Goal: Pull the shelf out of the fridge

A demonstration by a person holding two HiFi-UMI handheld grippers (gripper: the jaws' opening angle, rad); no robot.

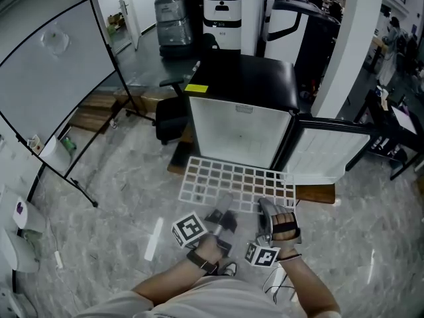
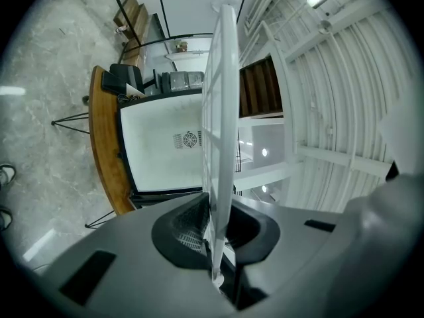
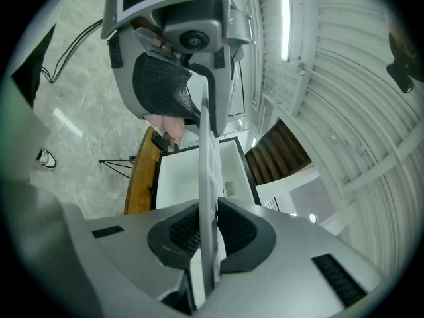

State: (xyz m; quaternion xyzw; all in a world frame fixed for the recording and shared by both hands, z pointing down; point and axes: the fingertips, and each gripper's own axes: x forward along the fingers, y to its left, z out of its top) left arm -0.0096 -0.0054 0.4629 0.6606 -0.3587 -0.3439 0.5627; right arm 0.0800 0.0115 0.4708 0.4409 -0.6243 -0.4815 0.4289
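Observation:
A white wire shelf [image 1: 235, 181] hangs level in the air, fully outside the small fridge [image 1: 242, 128]. The fridge's door [image 1: 324, 154] is swung open to the right and its white inside looks bare. My left gripper [image 1: 222, 218] is shut on the shelf's near edge, left of middle. My right gripper [image 1: 265, 209] is shut on the same edge further right. In the left gripper view the shelf [image 2: 218, 111] runs edge-on between the pads of the left gripper [image 2: 215, 244]. In the right gripper view the shelf [image 3: 211, 177] is pinched in the right gripper [image 3: 209, 237], with the left gripper [image 3: 185, 78] beyond.
The fridge stands on a low wooden platform [image 1: 315, 194] on a marble floor. A black office chair [image 1: 172, 114] sits by its left side. A large whiteboard on a stand [image 1: 53, 78] fills the left. A desk [image 1: 397, 131] is at the right, and a white machine [image 1: 222, 12] stands behind.

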